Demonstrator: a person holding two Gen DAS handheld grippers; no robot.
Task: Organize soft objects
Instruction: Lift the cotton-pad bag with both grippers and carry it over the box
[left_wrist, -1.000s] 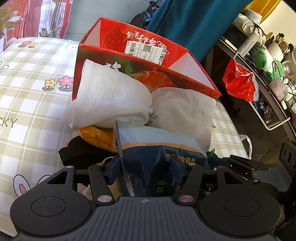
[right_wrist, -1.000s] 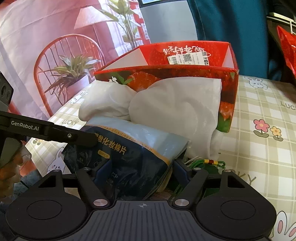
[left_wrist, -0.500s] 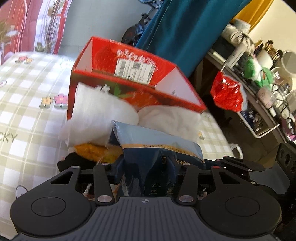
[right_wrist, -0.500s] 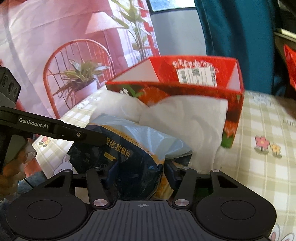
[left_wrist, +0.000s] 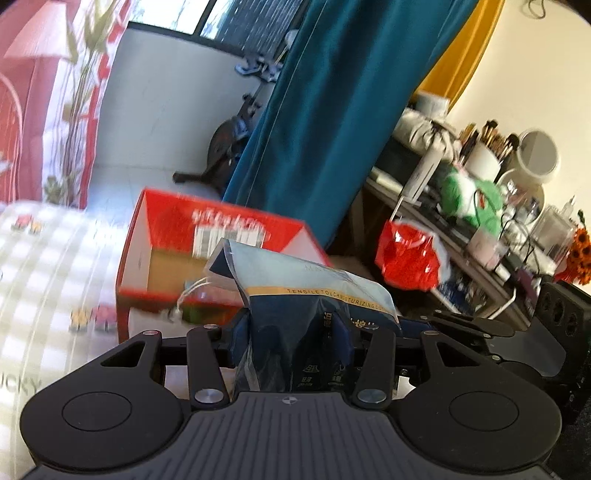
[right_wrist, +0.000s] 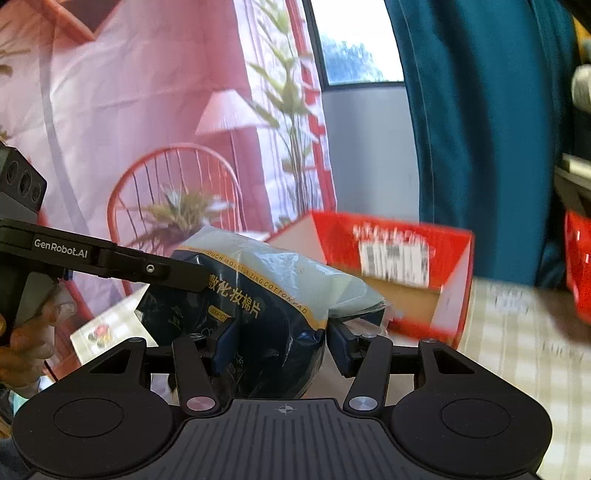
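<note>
A blue and pale-blue bag of cotton pads (left_wrist: 314, 295) hangs in the air above the table, held from both ends. My left gripper (left_wrist: 291, 336) is shut on its dark lower part. In the right wrist view the same bag (right_wrist: 266, 280) sits between the pads of my right gripper (right_wrist: 282, 343), which is shut on it. One of the left gripper's fingers (right_wrist: 177, 273) reaches onto the bag from the left. Behind and below the bag stands the open red strawberry box (left_wrist: 177, 229) (right_wrist: 454, 266), showing its brown floor.
The checked tablecloth with flower prints (left_wrist: 55, 258) lies below. A teal curtain (left_wrist: 332, 129) hangs behind the box. At the right is a cluttered shelf with a red plastic bag (left_wrist: 406, 254). A person's hand (right_wrist: 22, 347) holds the left gripper.
Both grippers closed on the bag and rose with it. The white cloths and the yellow item have dropped out of view, and the box's inside now shows.
</note>
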